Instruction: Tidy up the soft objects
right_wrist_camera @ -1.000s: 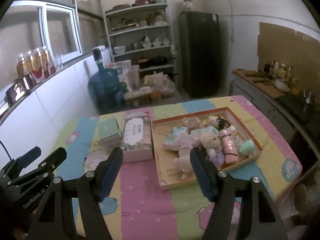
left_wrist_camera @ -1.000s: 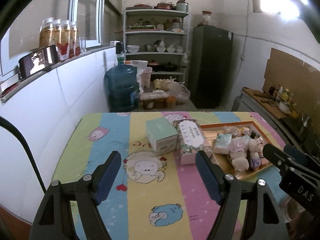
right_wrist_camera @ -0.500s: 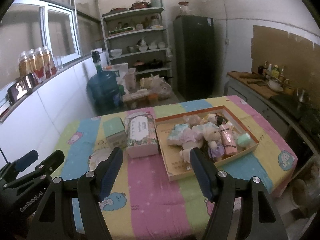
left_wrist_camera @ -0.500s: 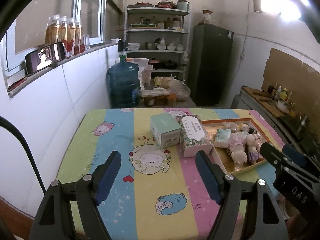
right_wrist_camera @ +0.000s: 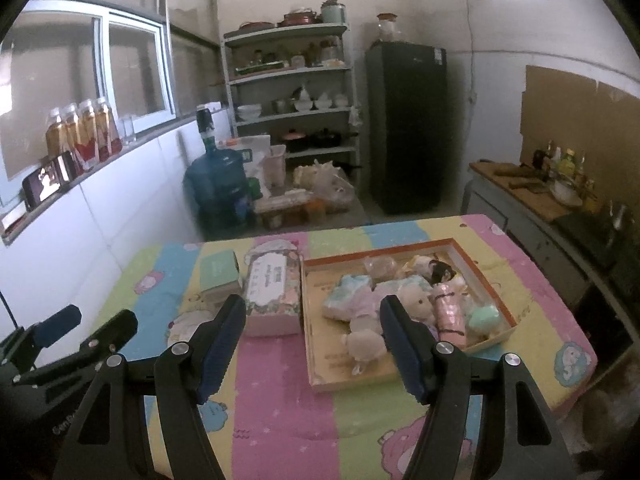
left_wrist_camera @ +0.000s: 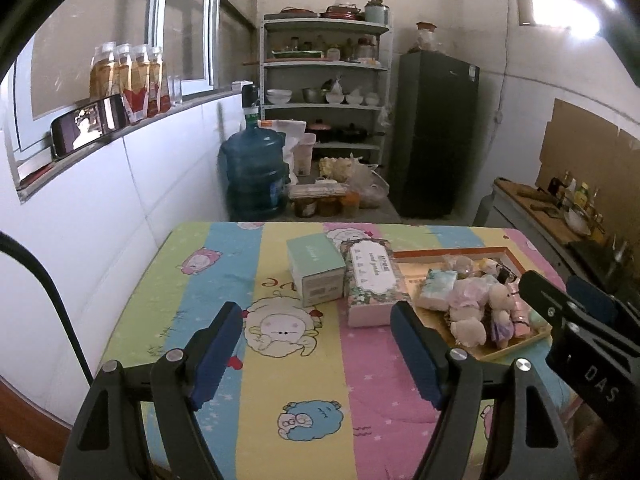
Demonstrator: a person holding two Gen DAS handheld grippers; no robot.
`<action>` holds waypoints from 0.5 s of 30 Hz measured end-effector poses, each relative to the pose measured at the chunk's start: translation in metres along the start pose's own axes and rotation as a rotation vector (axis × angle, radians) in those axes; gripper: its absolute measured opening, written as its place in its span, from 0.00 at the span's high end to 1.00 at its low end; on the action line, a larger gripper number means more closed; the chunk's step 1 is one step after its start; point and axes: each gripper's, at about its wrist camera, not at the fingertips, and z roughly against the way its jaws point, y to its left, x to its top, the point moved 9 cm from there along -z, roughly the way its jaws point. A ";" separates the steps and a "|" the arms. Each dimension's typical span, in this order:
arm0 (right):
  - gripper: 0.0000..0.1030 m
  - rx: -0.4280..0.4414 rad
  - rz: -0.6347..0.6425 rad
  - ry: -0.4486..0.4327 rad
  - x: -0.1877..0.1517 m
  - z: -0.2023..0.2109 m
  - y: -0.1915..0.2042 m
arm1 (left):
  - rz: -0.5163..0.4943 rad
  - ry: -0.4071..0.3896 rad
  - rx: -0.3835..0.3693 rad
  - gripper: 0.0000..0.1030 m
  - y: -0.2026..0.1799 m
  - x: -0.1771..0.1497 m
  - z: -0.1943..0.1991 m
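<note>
A shallow cardboard tray (right_wrist_camera: 486, 270) with an orange rim sits on the right of the table and holds several soft toys (right_wrist_camera: 416, 300); it also shows in the left wrist view (left_wrist_camera: 514, 258), toys (left_wrist_camera: 468, 308) inside. A floral tissue pack (right_wrist_camera: 274, 292) (left_wrist_camera: 370, 280) and a mint box (right_wrist_camera: 219, 270) (left_wrist_camera: 316, 266) lie left of the tray. My left gripper (left_wrist_camera: 316, 350) is open and empty, above the table's near left part. My right gripper (right_wrist_camera: 312, 344) is open and empty, held high before the tray.
The table (left_wrist_camera: 248, 264) has a striped cartoon cloth and stands against a white wall on the left. Behind it stand a blue water jug (left_wrist_camera: 256, 172), a shelf unit (left_wrist_camera: 324, 92) and a dark fridge (left_wrist_camera: 434, 136). A counter (right_wrist_camera: 532, 196) runs along the right.
Both grippers have drawn back and up from the table, so the tray and boxes look farther and smaller. Both stay open and empty.
</note>
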 end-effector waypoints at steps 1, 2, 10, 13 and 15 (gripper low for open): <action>0.31 0.006 -0.001 -0.001 0.001 -0.001 -0.001 | 0.003 0.000 -0.001 0.26 -0.001 0.000 0.000; 0.31 0.009 -0.001 -0.001 0.001 -0.002 -0.001 | 0.005 0.000 -0.001 0.26 -0.002 0.001 0.000; 0.31 0.016 -0.003 0.009 0.000 -0.006 -0.002 | 0.005 0.001 0.006 0.26 -0.002 0.003 -0.002; 0.31 0.015 -0.005 0.013 -0.002 -0.005 -0.001 | 0.003 0.005 0.003 0.26 -0.002 0.003 -0.003; 0.31 0.013 -0.005 0.014 -0.002 -0.006 -0.001 | 0.000 0.007 0.002 0.26 -0.001 0.003 -0.004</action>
